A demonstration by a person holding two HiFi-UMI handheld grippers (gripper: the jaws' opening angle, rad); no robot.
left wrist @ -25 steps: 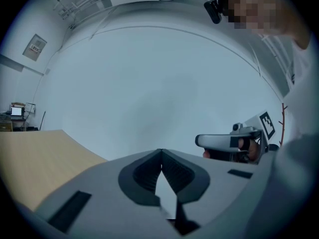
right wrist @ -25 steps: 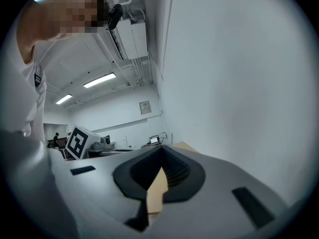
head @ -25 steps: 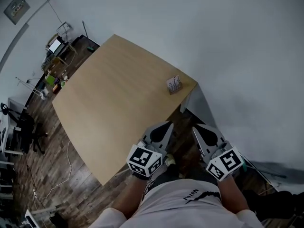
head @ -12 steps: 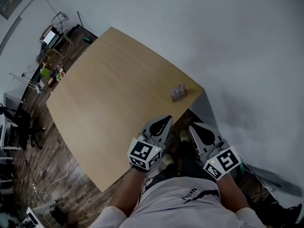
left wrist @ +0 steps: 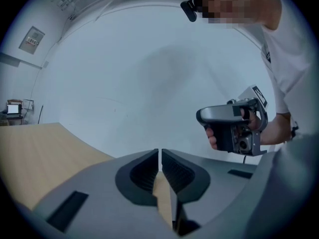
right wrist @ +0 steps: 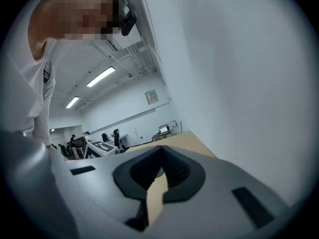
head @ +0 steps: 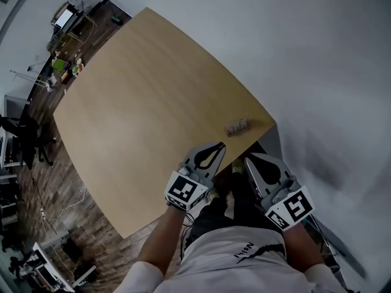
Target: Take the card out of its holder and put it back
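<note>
Nearer us than a second ago, the card holder [head: 238, 127] stands by the table [head: 140, 102] corner (contents too blurred to tell). We hold our left gripper [head: 220, 146] and right gripper [head: 248, 159] just short of it, each with jaws together on nothing.

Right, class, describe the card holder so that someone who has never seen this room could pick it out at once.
Find the big light wooden table set against the white wall. Go to its corner nearest the person, by that wall. The holder is the small card stand there, the only thing standing on the table.
</note>
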